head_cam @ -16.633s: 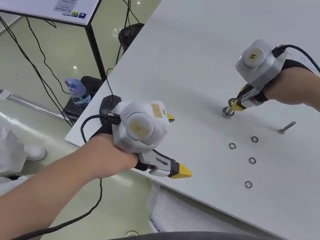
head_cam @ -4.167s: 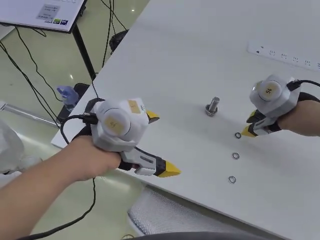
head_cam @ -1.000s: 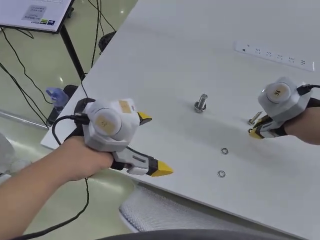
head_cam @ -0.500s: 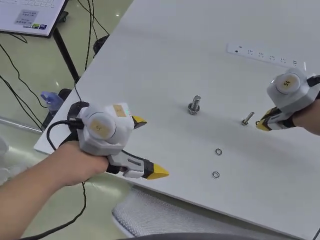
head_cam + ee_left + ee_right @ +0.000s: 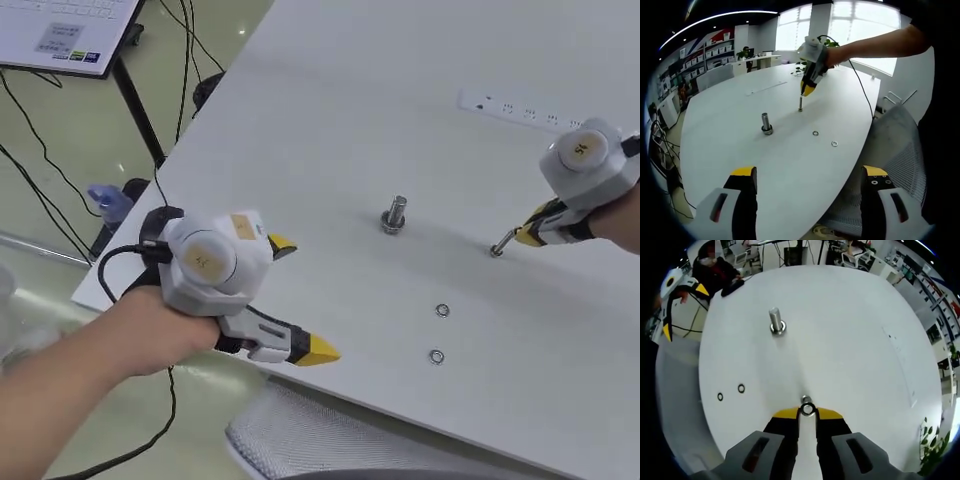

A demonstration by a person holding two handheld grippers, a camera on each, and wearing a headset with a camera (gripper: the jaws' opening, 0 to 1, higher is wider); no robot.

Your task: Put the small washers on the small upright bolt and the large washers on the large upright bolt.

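Right gripper (image 5: pixel 522 237) closed tight on the small bolt (image 5: pixel 503 243), lower end touching the table (image 5: pixel 330 120), likely to stand it upright for washers. Left gripper (image 5: pixel 300 297) wide open, empty, idle off the table edge. Two washers (image 5: pixel 442 310) lie loose near the front edge. Large bolt (image 5: pixel 394 214) stands upright mid-table.

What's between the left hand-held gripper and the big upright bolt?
Only bare table. In the left gripper view nothing lies between the left hand-held gripper and the large bolt; both washers sit off to the side.

Bright, soft shadows, fisheye edge distortion
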